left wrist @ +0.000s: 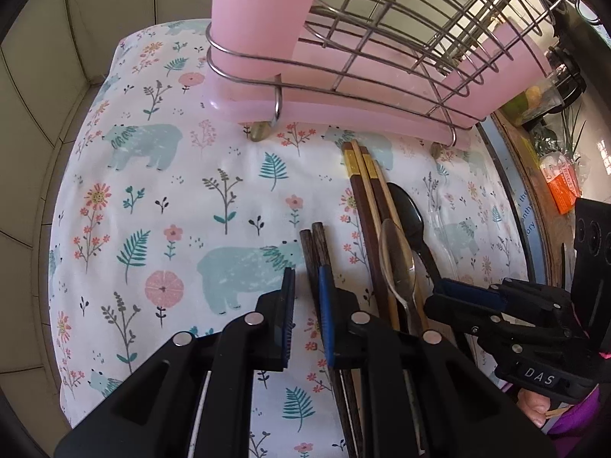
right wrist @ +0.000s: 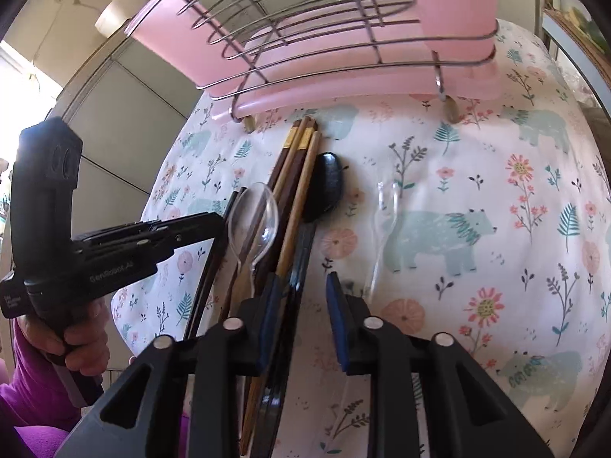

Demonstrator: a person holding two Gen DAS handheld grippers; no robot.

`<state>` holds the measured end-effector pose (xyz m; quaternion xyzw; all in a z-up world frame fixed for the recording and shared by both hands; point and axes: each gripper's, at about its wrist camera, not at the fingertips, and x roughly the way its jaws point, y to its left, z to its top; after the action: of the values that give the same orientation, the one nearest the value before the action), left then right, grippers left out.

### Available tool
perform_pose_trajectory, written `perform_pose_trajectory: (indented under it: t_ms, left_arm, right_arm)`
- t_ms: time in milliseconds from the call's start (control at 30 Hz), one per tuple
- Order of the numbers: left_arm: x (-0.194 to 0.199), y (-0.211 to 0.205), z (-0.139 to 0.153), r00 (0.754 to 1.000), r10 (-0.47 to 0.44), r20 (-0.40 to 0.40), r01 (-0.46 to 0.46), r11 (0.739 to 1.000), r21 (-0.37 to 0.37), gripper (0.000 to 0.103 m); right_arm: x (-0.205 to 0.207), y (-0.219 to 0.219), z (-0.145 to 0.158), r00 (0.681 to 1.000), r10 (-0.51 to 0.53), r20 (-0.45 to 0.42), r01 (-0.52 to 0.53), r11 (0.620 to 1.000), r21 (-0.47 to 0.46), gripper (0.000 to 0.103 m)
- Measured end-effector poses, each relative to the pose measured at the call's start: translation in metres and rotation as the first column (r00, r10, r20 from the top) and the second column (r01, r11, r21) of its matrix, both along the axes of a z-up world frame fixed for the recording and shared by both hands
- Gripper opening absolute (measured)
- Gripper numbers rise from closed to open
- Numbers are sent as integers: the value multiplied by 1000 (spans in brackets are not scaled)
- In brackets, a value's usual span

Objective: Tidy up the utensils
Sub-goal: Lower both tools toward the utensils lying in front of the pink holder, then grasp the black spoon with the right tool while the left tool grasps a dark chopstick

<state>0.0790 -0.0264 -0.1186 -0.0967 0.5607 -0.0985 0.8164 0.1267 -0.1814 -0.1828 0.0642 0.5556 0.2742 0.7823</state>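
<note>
Utensils: all lying flat on the floral cloth over the bench, in front of the wire rack w/ its pink tray; none racked yet.
Left claw: mine, narrow gap, pointing steeply down. The dark chopsticks run between the pads, against the right-side pad; a sliver of cloth shows on the other side, so not clamped as far as I see.
Right claw: narrow too. Handle of the black spoon sits between the pads, hard against one; the other stands clear, so no grip yet.
Neighbours: clear spoon and gold-banded brown chopsticks packed touching beside the black spoon; clear fork apart on the cloth.
Dark chopsticks, handling: light, stiff, thin, prob. smooth. Two loose sticks tend to scissor or roll apart, so I'd pinch both across the mid-shaft, square to the pads.
Black spoon, handling: looks like glossy plastic, so light, rigid, a bit slippery. Bowl end is heavier, so a grip far down the handle may let it droop; I'd grab nearer the bowl.
Risk: brown chopsticks touch the spoon handle, so closing may snag one. Cloth is soft & may bunch under the tips.
</note>
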Motion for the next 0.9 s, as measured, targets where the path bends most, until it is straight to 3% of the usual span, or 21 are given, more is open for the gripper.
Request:
perform_pose_trajectory:
  t_ms: [67,300,400,600,900]
  left_arm:
    - [0,6,3,1000,5,-2,-5,1000,7,12]
    - [1,5,4,1000,-27,-14,27,999,41,12]
    - [3,-4,3,999,-49,-17,50,995,87,12]
    - [10,-8,-2,998,-48,-28,52,991,126,8]
    - [7,22,2,999,33,-12,-32,995,100,5]
  right_arm:
    - [-1,3,1,999,-18,27,19,998,-67,7]
    - [-1,-13,8,995,-84,52,88,993,-83,6]
    - [-5,-24,13,993,-102,53,105,991,-77,6]
    - [-11,-31,12,997,-68,22,69,996,-64,7]
    - [-10,-23,14,999,-32,16,32,999,-20,14]
